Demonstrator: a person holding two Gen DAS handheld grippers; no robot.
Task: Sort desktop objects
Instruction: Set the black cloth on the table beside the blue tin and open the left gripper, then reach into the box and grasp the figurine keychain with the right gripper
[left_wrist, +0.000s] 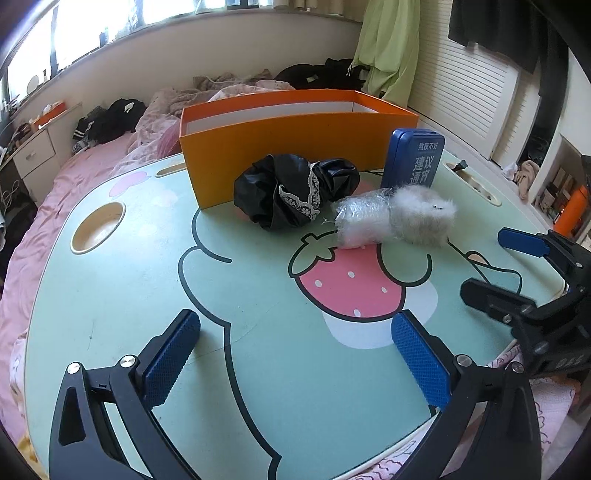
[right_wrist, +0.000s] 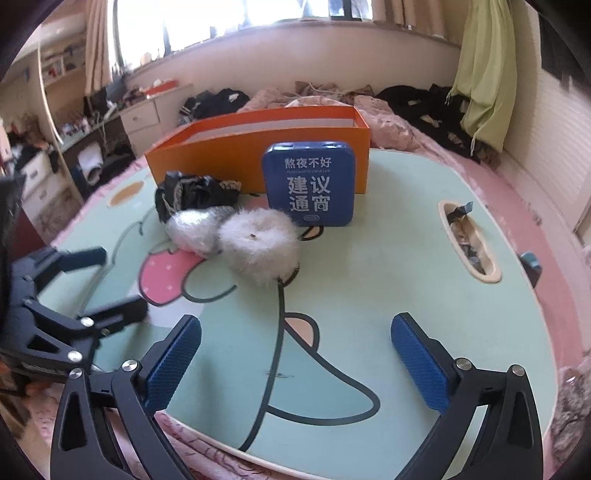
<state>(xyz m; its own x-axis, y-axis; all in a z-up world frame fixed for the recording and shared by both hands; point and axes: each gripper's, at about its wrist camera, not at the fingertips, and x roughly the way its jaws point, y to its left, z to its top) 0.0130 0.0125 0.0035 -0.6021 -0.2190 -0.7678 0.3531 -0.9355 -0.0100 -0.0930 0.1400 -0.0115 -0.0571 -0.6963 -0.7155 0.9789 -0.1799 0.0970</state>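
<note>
On the mint cartoon table (left_wrist: 110, 288) an open orange box (left_wrist: 280, 147) (right_wrist: 236, 147) stands at the far side. A blue tin (left_wrist: 413, 158) (right_wrist: 310, 184) leans upright against its front wall. A crumpled black lace cloth (left_wrist: 291, 188) (right_wrist: 195, 192) lies in front of the box. Beside it lie a fluffy white puff (left_wrist: 424, 214) (right_wrist: 258, 243) and a second puff in clear plastic (left_wrist: 362, 221) (right_wrist: 195, 229), touching each other. My left gripper (left_wrist: 295, 319) (right_wrist: 120, 280) and right gripper (right_wrist: 295, 321) (left_wrist: 487, 260) hover over the near table, both open and empty, short of the objects.
The table has a round cup hole (left_wrist: 98, 227) at its left and a long slot (right_wrist: 469, 240) with scraps at its right. It sits on a pink bed (left_wrist: 74, 177) strewn with clothes. An orange bottle (left_wrist: 570, 210) stands on shelves far right.
</note>
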